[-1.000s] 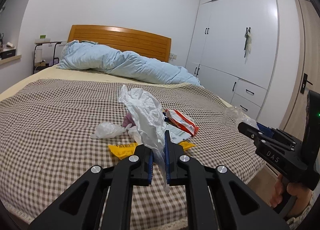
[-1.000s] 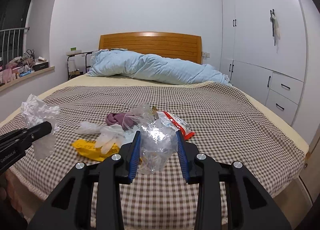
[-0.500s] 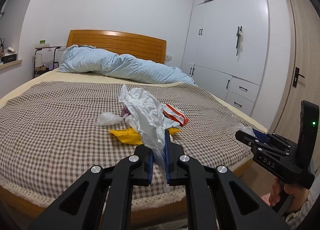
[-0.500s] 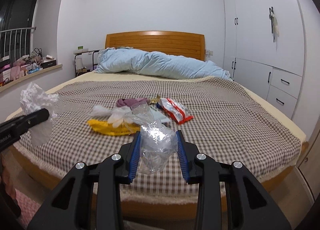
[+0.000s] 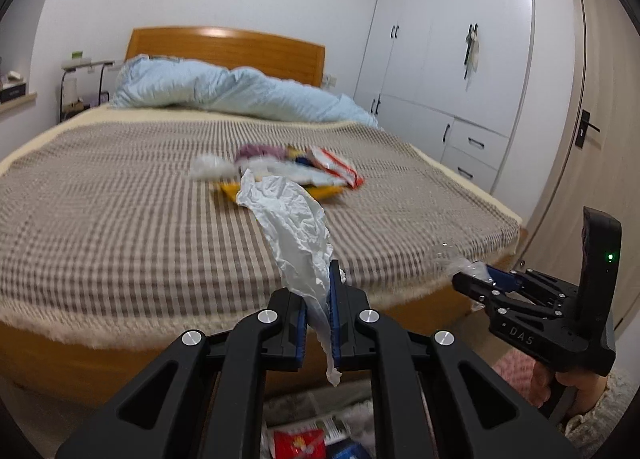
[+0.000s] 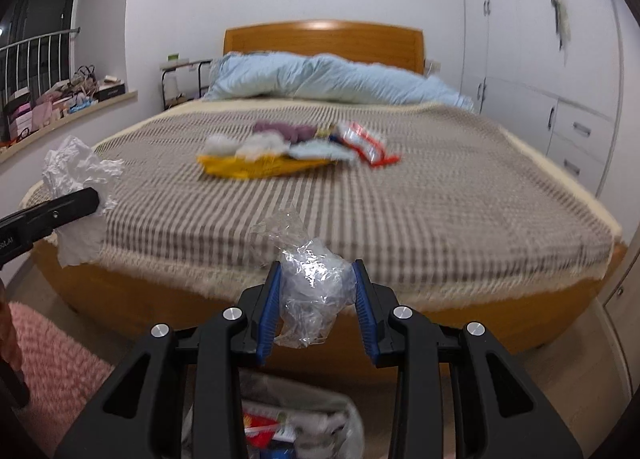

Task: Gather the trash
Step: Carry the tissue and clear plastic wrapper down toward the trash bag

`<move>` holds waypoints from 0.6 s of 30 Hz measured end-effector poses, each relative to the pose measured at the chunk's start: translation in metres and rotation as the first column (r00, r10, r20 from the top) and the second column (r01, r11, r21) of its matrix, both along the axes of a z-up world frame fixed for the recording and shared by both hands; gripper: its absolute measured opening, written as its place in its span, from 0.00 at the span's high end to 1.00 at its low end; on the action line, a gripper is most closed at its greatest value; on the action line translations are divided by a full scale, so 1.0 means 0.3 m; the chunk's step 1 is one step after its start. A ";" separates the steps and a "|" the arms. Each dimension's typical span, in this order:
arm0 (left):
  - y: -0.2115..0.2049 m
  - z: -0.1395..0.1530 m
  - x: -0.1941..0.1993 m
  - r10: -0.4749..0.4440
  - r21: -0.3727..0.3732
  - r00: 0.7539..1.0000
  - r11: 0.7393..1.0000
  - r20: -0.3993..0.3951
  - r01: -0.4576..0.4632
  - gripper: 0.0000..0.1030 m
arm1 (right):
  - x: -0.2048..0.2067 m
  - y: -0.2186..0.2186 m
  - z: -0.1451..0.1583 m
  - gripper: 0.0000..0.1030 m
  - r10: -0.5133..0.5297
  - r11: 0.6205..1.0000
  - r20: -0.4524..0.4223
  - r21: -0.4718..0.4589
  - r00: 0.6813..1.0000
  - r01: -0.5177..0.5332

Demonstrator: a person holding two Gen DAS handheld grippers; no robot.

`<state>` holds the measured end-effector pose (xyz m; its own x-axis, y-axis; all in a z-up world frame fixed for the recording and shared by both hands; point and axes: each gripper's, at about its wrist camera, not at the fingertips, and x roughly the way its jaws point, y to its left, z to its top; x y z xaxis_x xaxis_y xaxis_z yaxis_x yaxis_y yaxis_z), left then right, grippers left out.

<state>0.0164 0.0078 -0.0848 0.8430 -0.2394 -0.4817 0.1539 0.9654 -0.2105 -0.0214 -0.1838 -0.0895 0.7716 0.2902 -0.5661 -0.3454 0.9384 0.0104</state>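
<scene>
My left gripper point(image 5: 319, 299) is shut on a crumpled white plastic bag point(image 5: 294, 227) that rises from its blue pads and dangles below them. My right gripper point(image 6: 316, 291) is shut on a wad of clear crinkled plastic point(image 6: 310, 283). Both hang off the foot of the bed, above a bag of collected trash point(image 6: 276, 429) on the floor, which also shows low in the left view point(image 5: 312, 439). More trash lies mid-bed: a yellow wrapper point(image 6: 256, 167), a red and white packet point(image 6: 366, 143), white wads point(image 6: 222, 145) and a purple cloth point(image 6: 286, 129).
The bed point(image 6: 440, 187) has a brown checked cover, a fringed edge and a wooden frame. A blue duvet point(image 6: 328, 79) lies by the headboard. White wardrobes point(image 5: 460, 51) and a door point(image 5: 592, 139) stand right. A pink rug point(image 6: 48, 363) lies left on the floor.
Both grippers have pulled back off the bed and sunk lower, each still holding its piece. The bed's foot edge and the trash bag on the floor have come into view.
</scene>
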 end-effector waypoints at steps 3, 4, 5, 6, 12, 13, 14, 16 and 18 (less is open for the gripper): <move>-0.015 -0.051 -0.008 -0.010 0.006 0.999 1.000 -0.036 0.010 0.94 | -0.030 0.005 -0.050 0.67 0.016 1.000 -0.047 -0.002 0.999 -0.016; -0.021 -0.065 -0.011 -0.013 0.005 0.999 1.000 -0.047 0.014 0.94 | -0.041 0.008 -0.071 0.67 0.020 1.000 -0.064 -0.011 0.998 -0.021; -0.024 -0.077 -0.014 -0.016 0.005 0.998 1.000 -0.054 0.016 0.94 | -0.050 0.007 -0.090 0.67 0.022 1.000 -0.078 -0.018 0.997 -0.024; -0.028 -0.096 -0.017 -0.019 0.006 0.998 1.000 -0.066 0.020 0.94 | -0.055 0.006 -0.104 0.67 0.023 0.999 -0.090 -0.022 0.996 -0.025; -0.056 -0.216 -0.033 -0.043 0.025 0.994 0.999 -0.105 0.046 0.94 | -0.059 -0.005 -0.226 0.67 0.008 0.999 -0.190 -0.047 0.982 -0.017; -0.058 -0.253 -0.028 -0.046 0.028 0.990 0.998 -0.136 0.050 0.94 | -0.051 -0.003 -0.243 0.67 0.007 0.998 -0.201 -0.056 0.980 -0.019; -0.061 -0.278 -0.026 -0.046 0.031 0.987 0.998 -0.157 0.052 0.94 | -0.047 -0.002 -0.264 0.67 0.008 0.998 -0.217 -0.060 0.976 -0.021; -0.063 -0.317 -0.019 -0.046 0.042 0.981 0.998 -0.191 0.055 0.94 | -0.040 -0.002 -0.295 0.67 0.008 0.998 -0.235 -0.066 0.972 -0.024; -0.062 -0.344 -0.017 -0.044 0.055 0.976 0.997 -0.213 0.057 0.94 | -0.032 -0.002 -0.322 0.67 0.008 0.998 -0.256 -0.065 0.967 -0.026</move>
<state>0.0113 -0.0108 -0.1880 0.7080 -0.2443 -0.6626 0.1610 0.9694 -0.1853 -0.0310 -0.1843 -0.1862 0.5938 0.2563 -0.7627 -0.3554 0.9340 0.0372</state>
